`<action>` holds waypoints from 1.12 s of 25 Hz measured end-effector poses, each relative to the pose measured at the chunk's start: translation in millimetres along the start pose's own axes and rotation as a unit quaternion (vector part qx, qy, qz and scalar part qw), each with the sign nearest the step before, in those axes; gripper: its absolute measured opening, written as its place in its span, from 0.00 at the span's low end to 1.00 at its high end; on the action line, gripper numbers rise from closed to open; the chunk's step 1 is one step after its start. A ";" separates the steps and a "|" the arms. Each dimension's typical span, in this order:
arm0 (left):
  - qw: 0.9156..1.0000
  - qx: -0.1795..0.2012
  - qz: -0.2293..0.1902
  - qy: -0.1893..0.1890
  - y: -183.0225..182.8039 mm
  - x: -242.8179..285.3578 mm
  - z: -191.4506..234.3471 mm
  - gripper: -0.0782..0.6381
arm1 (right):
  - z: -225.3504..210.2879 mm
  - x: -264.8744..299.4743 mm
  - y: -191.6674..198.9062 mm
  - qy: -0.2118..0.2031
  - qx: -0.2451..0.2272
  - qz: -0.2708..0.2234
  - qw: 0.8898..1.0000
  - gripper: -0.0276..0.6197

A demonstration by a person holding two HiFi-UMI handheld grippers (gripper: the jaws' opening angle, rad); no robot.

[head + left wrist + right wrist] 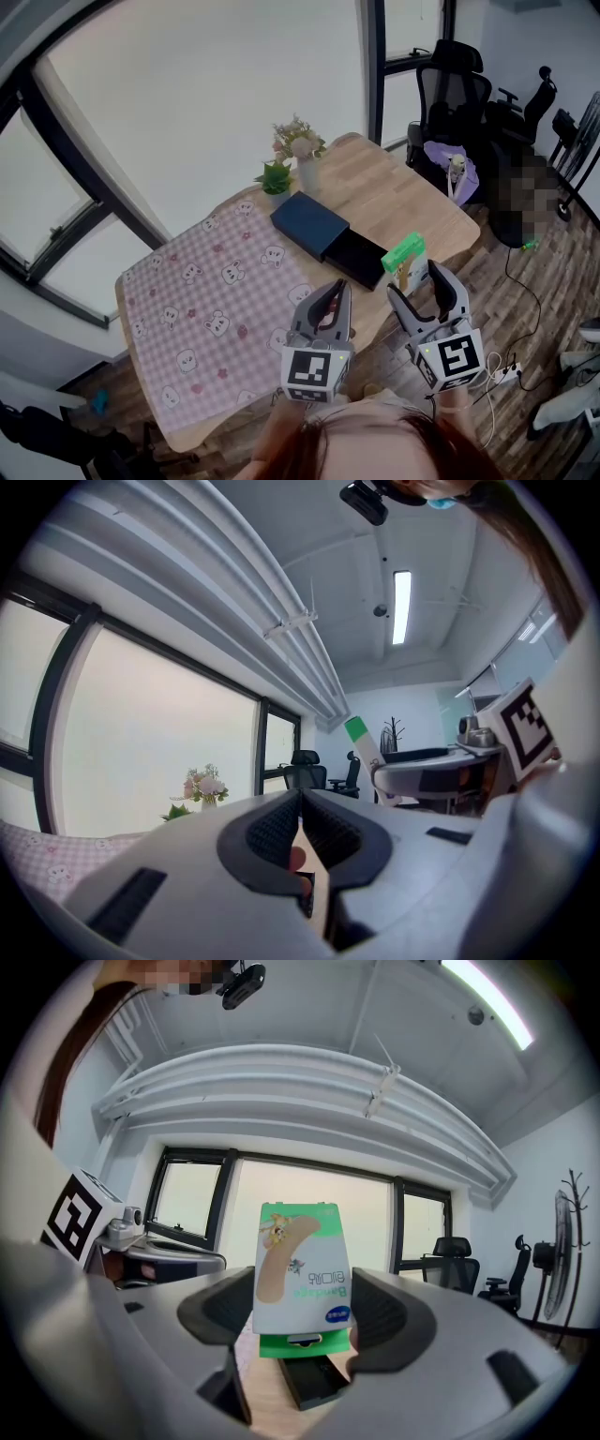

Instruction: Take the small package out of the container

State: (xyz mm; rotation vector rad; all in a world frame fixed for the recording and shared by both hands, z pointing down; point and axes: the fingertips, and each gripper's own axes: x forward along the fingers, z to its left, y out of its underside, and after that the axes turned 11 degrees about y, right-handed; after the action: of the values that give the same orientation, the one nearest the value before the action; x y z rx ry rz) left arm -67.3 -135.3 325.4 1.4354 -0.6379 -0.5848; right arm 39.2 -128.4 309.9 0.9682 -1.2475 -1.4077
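Note:
The small package (406,255), a white and green bandage box, stands upright between the fingers of my right gripper (414,281), which is shut on it just off the table's near right edge. In the right gripper view the package (302,1274) fills the gap in my right gripper (302,1321). The container (310,223) is a dark blue box on the table, with its black drawer (360,259) pulled out towards me. My left gripper (336,292) hangs shut and empty over the table's near edge, beside the right one; its jaws (302,808) meet.
A pink checked cloth (211,314) covers the left part of the wooden table (403,202). A vase of flowers (304,155) and a small green plant (275,178) stand behind the container. Office chairs (452,94) stand at the far right. A power strip (507,375) lies on the floor.

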 end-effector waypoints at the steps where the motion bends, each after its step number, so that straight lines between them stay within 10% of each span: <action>1: 1.000 -0.001 0.000 -0.002 -0.8 1.8 -0.3 0.13 | -2.1 0.5 -0.1 -0.001 0.002 -0.001 1.000 0.54; 28: 0.998 0.015 0.046 -0.034 5.3 27.3 -48.3 0.13 | -53.3 -11.9 31.4 -0.035 0.090 -0.012 0.995 0.54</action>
State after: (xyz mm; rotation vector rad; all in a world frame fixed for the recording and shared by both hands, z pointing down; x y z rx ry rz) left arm -13.9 -120.2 330.5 1.4112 -0.7644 -0.5558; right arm 98.1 -127.4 332.2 1.0657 -1.4395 -1.3743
